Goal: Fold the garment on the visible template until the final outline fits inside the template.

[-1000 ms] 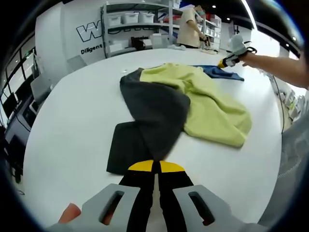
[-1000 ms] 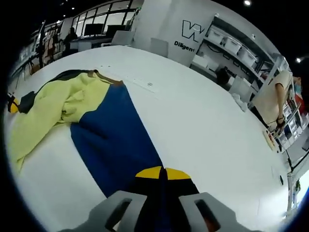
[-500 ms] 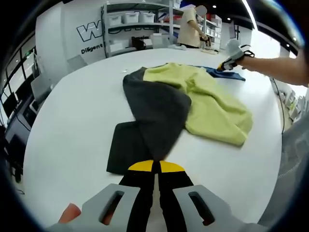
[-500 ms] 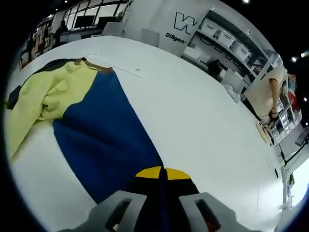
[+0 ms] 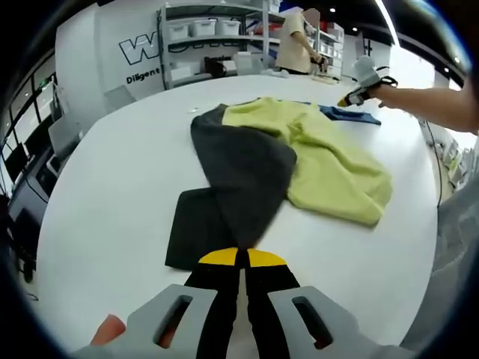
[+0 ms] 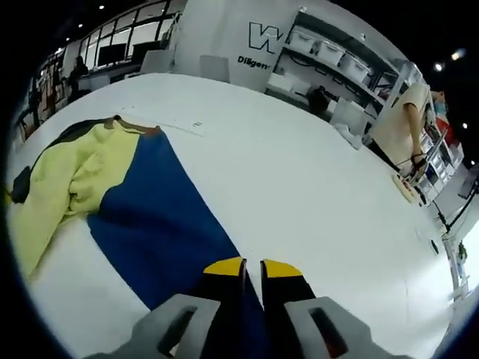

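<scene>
Yellow, grey and blue, the garment (image 5: 299,161) lay crumpled, folding barely begun; left gripper (image 5: 241,262) pinched its grey sleeve (image 5: 202,224), right gripper (image 6: 252,267) slightly parted over the blue sleeve (image 6: 161,224).

Bright, even overhead light washes the white table (image 5: 112,187) with only faint shadows. Ceiling strip lights (image 5: 387,21) glare at the top. Fisheye bending warps the edges; distant shelves (image 6: 337,63) look soft.
</scene>
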Motion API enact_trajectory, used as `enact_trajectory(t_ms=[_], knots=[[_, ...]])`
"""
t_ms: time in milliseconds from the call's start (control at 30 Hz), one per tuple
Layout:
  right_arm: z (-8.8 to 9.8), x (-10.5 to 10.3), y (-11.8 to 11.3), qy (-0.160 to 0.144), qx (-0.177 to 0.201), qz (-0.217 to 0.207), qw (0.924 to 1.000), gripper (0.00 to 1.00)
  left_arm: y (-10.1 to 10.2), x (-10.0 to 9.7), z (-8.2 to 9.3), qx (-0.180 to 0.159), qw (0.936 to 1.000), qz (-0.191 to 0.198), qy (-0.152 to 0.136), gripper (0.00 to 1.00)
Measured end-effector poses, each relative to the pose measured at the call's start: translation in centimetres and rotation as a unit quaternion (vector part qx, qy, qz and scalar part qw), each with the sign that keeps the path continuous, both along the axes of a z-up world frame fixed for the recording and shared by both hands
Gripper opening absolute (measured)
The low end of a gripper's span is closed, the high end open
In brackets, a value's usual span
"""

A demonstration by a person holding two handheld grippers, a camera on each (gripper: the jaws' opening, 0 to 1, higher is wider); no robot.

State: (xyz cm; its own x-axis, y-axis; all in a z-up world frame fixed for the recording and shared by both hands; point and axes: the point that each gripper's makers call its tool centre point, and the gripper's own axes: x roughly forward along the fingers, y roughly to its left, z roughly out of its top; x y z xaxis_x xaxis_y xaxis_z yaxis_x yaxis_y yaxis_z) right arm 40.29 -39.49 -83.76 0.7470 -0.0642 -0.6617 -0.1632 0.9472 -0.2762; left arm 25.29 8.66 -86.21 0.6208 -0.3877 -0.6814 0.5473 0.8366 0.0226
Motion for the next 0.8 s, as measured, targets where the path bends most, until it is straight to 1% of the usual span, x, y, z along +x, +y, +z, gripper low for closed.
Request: enact_trajectory(t_ms=[67,133,233,300,367,433,500,567,633,700,733,767,800], knots=[[1.4,-0.2,0.1,-0.022,0.016,-0.013,0.9995,0.02,0.0,0.0,0.0,0.000,1.0000,0.000,0.000,0.00],[2.8,-0.3,0.6,-0.043,0.032,-0.014,0.9985,0.02,0.0,0.0,0.0,0.000,1.0000,-0.001,0.000,0.00],[4.3,-0.6,1.3,-0.059,0.034,-0.009,0.9976,0.01,0.0,0.0,0.0,0.001,1.0000,-0.001,0.000,0.00],[5.7,-0.9,2.3,-0.074,0.041,-0.002,0.9964,0.01,0.0,0.0,0.0,0.001,1.0000,-0.002,0.000,0.00],[6.3,-1.3,3.0,-0.079,0.044,0.003,0.9959,0.01,0.0,0.0,0.0,0.000,1.0000,-0.002,0.000,0.00],[7.2,-1.8,3.9,-0.085,0.033,0.016,0.9957,0.01,0.0,0.0,0.0,0.001,1.0000,-0.002,0.000,0.00],[7.8,-2.3,4.7,-0.091,0.034,0.022,0.9950,0.01,0.0,0.0,0.0,0.001,1.0000,-0.001,-0.001,0.00],[8.6,-3.2,5.9,-0.098,0.042,0.031,0.9938,0.02,0.0,0.0,0.0,0.001,1.0000,-0.001,-0.002,0.00],[8.9,-3.8,6.5,-0.100,0.040,0.036,0.9936,0.03,0.0,0.0,0.0,0.000,1.0000,-0.001,-0.002,0.00],[9.4,-4.9,7.4,-0.106,0.040,0.046,0.9925,0.06,0.0,-0.1,0.1,-0.001,1.0000,-0.001,-0.002,0.00],[9.5,-5.4,7.8,-0.109,0.044,0.051,0.9918,0.07,0.0,-0.1,0.1,0.000,1.0000,0.000,-0.003,0.00],[9.8,-6.7,8.9,-0.110,0.064,0.053,0.9904,0.09,0.0,-0.1,0.1,0.000,1.0000,0.000,-0.003,0.00],[9.9,-7.3,9.2,-0.109,0.065,0.057,0.9902,0.12,0.0,0.0,0.1,0.000,1.0000,0.000,-0.004,0.00]])
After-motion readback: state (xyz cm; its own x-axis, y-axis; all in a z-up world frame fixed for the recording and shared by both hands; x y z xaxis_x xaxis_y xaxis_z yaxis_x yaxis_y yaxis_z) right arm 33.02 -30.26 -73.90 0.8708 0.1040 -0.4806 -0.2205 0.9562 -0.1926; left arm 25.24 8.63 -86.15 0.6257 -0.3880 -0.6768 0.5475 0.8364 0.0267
